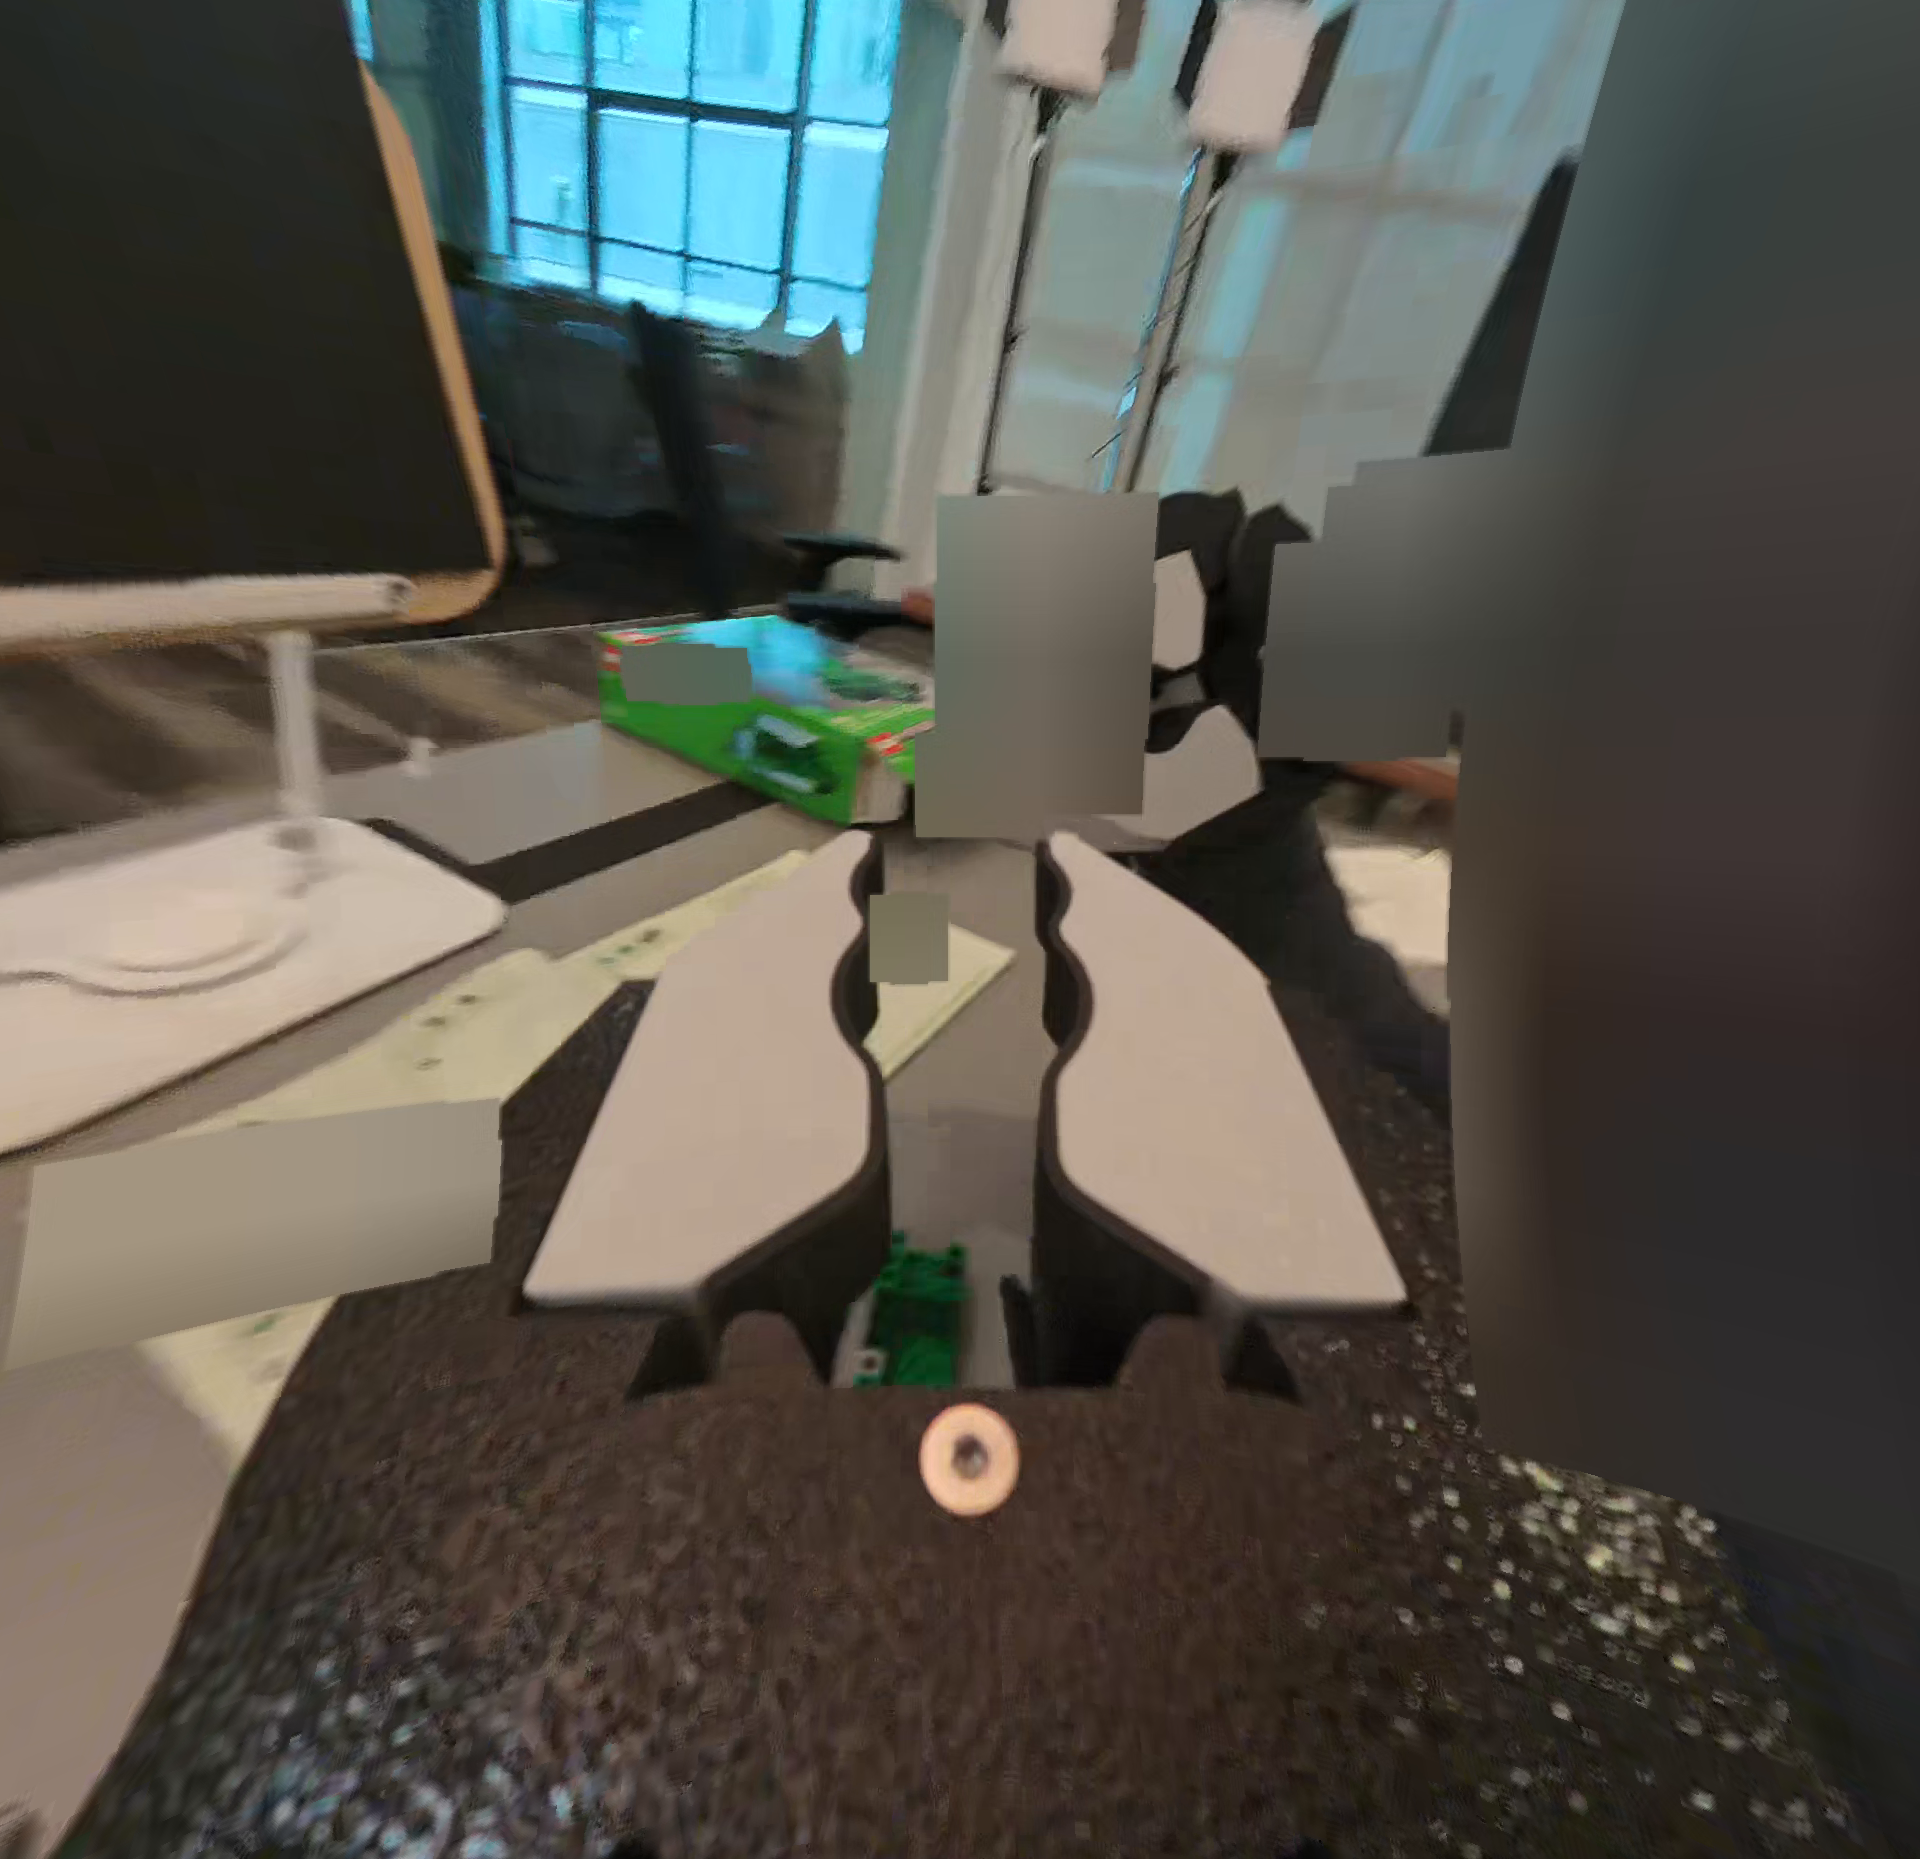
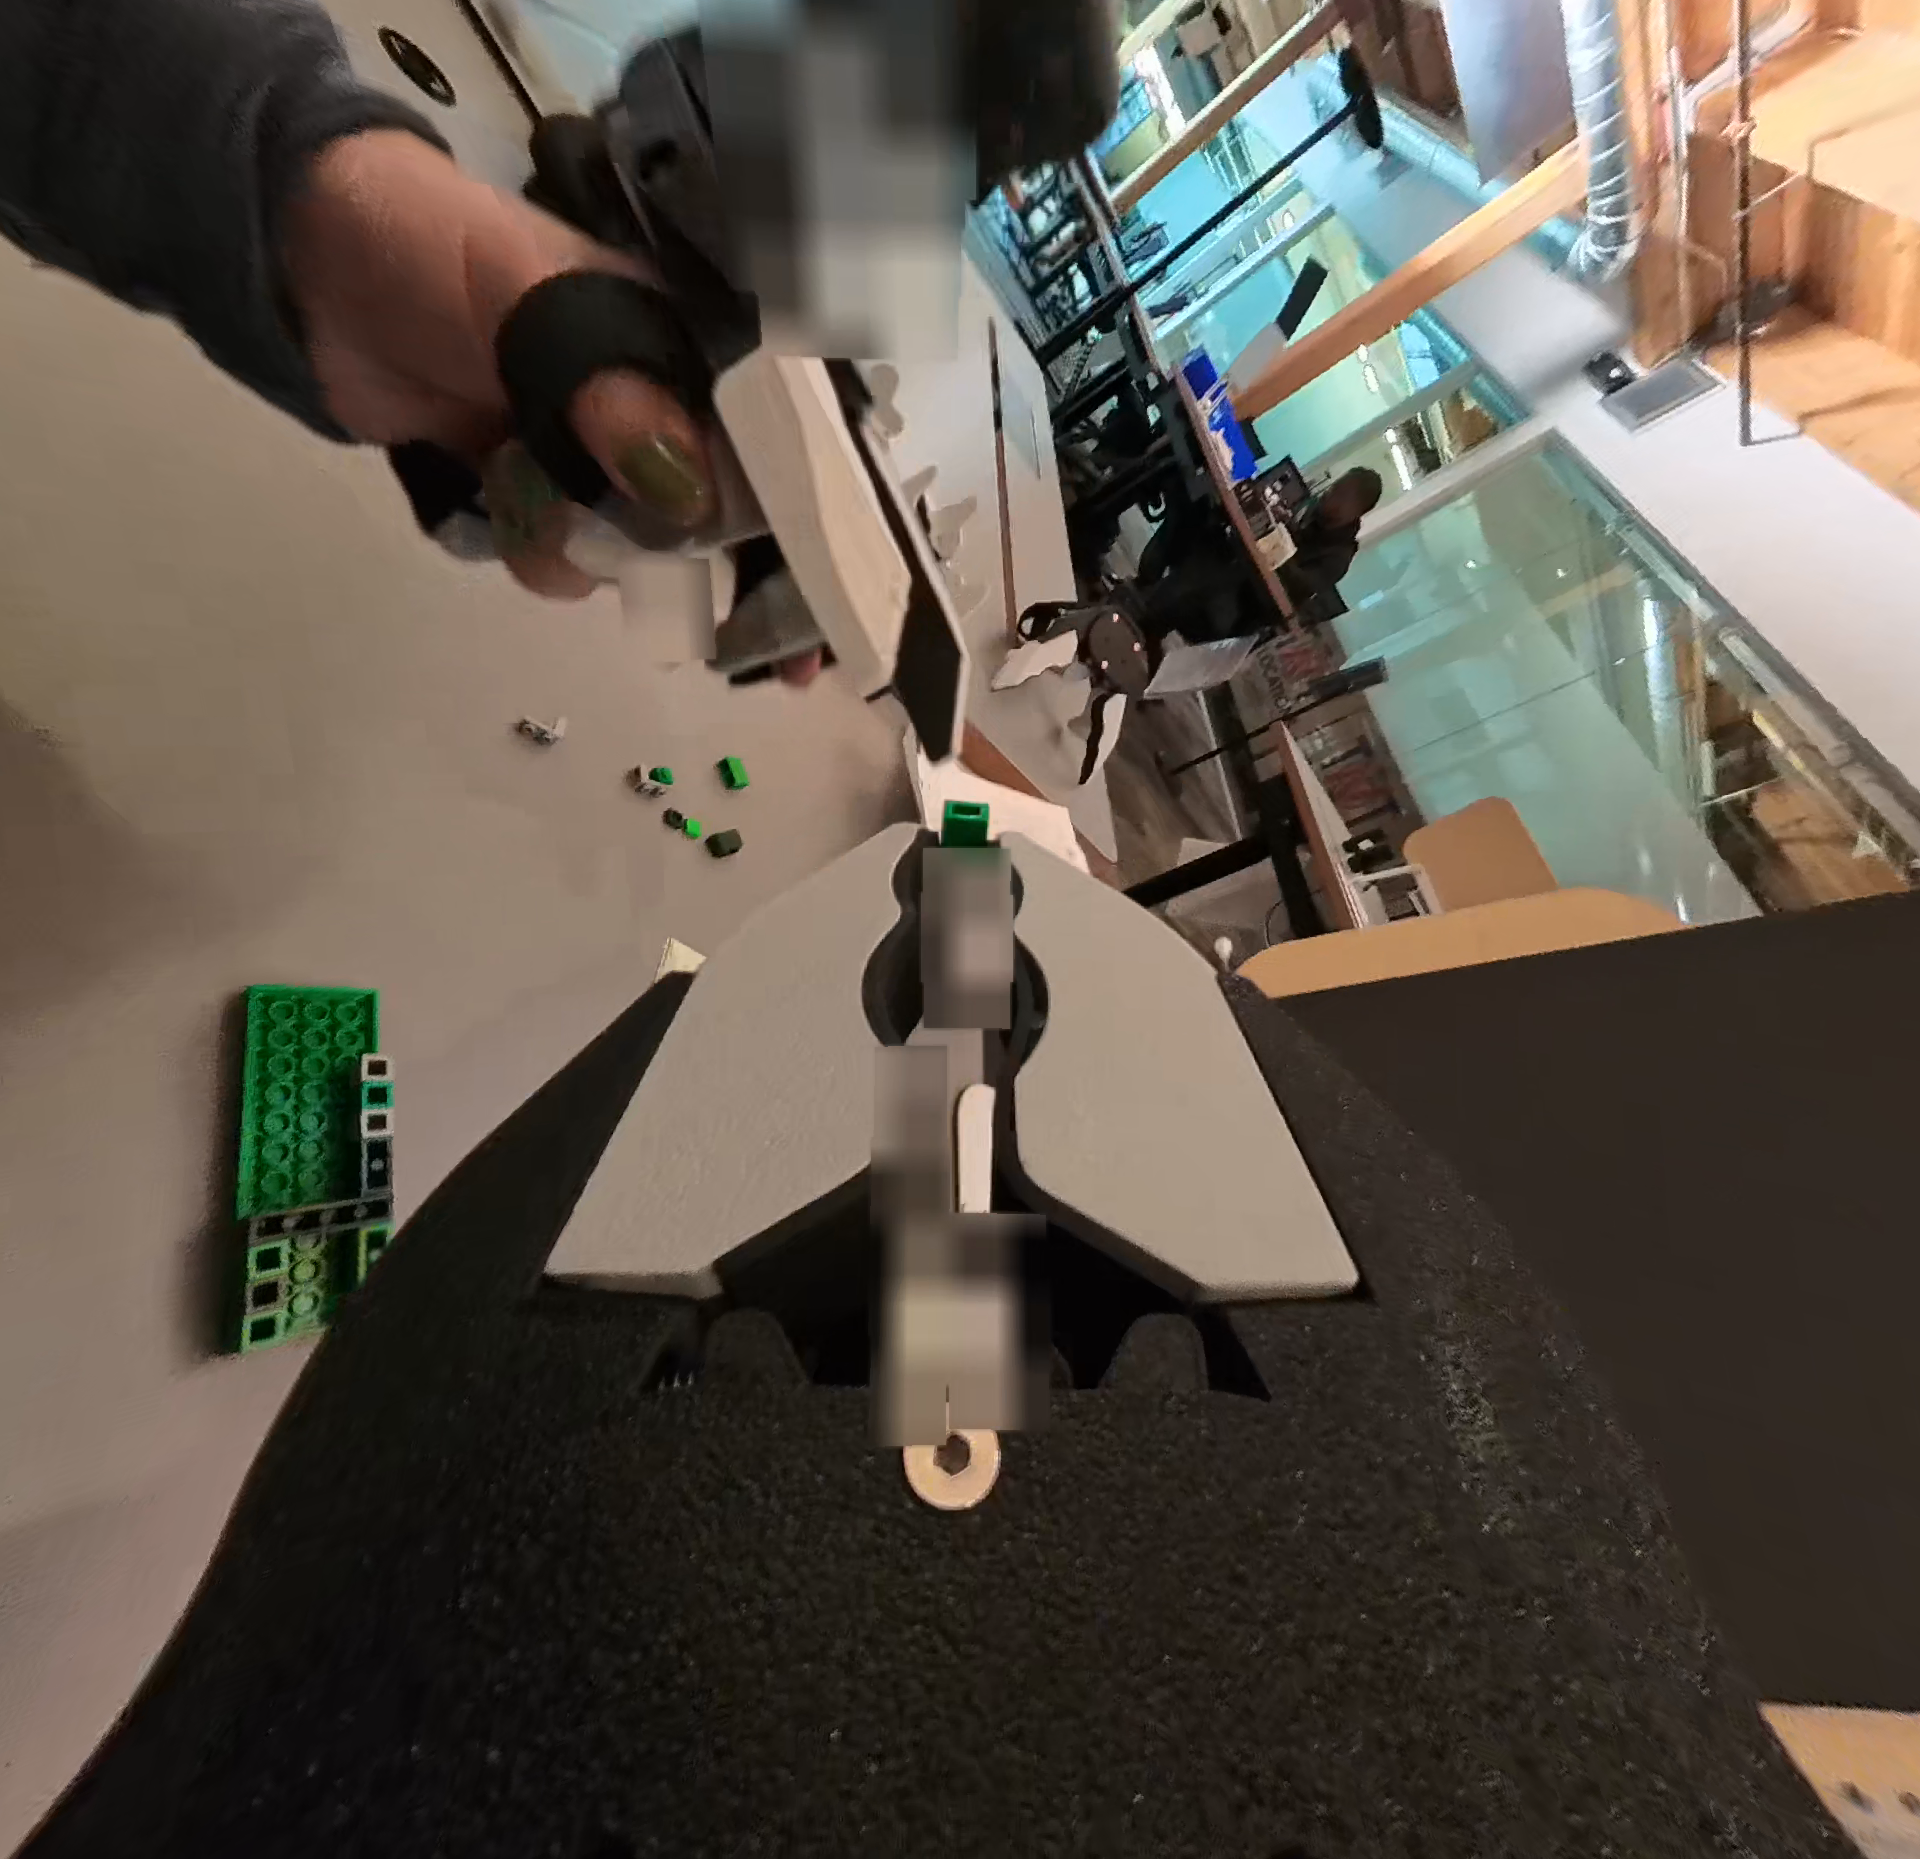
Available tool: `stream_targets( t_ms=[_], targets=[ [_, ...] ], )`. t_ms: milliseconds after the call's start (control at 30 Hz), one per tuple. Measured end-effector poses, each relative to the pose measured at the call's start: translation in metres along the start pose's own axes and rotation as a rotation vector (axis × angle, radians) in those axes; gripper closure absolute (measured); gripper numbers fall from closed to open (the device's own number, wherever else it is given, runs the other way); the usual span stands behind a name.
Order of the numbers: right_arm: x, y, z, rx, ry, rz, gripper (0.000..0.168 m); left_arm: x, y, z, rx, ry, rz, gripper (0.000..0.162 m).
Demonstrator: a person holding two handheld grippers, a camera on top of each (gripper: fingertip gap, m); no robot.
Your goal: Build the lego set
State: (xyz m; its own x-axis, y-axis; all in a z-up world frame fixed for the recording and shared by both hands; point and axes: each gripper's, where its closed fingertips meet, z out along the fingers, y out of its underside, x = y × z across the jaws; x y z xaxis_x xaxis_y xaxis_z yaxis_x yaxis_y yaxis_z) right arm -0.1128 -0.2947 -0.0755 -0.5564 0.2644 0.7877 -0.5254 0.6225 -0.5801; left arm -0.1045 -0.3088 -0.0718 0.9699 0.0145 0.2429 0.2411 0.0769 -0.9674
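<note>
The right gripper pinches a small bright green brick at its fingertips, the piece poking out past the tips, held up above the grey table. Down on that table lies the build, a flat green studded plate edged with white and black bricks, with loose green and grey bits scattered beyond it. The left gripper is parted and holds nothing, the green box on the table ahead of it.

Left wrist view looks level along its jaws, close over the grey tabletop. Right wrist view is rolled sideways, above the same tabletop, both showing the green studded brick assembly.
</note>
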Motion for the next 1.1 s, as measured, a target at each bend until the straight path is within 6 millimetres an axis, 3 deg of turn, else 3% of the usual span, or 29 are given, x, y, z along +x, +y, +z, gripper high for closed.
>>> stream_targets(
  t_ms=[133, 200, 300, 667, 1100],
  targets=[
    [-0.001, 0.006, 0.002, -0.063, 0.008, -0.050, 0.160, 0.007, -0.010, 0.005, -0.058, -0.122, 0.137, 0.141],
    [-0.003, 0.008, 0.005, -0.097, 0.013, -0.082, 0.160, -0.001, -0.011, 0.006, -0.096, -0.230, 0.165, 0.148],
    [0.001, 0.009, 0.008, -0.142, 0.061, -0.154, 0.160, -0.011, -0.002, 0.008, -0.189, -0.316, 0.123, 0.145],
    [0.001, 0.011, 0.015, -0.217, 0.101, -0.273, 0.160, -0.015, 0.004, 0.015, -0.235, -0.330, 0.087, 0.154],
    [0.001, 0.011, 0.021, -0.290, 0.142, -0.404, 0.161, -0.020, 0.005, 0.012, -0.223, -0.325, 0.010, 0.155]
  ],
)
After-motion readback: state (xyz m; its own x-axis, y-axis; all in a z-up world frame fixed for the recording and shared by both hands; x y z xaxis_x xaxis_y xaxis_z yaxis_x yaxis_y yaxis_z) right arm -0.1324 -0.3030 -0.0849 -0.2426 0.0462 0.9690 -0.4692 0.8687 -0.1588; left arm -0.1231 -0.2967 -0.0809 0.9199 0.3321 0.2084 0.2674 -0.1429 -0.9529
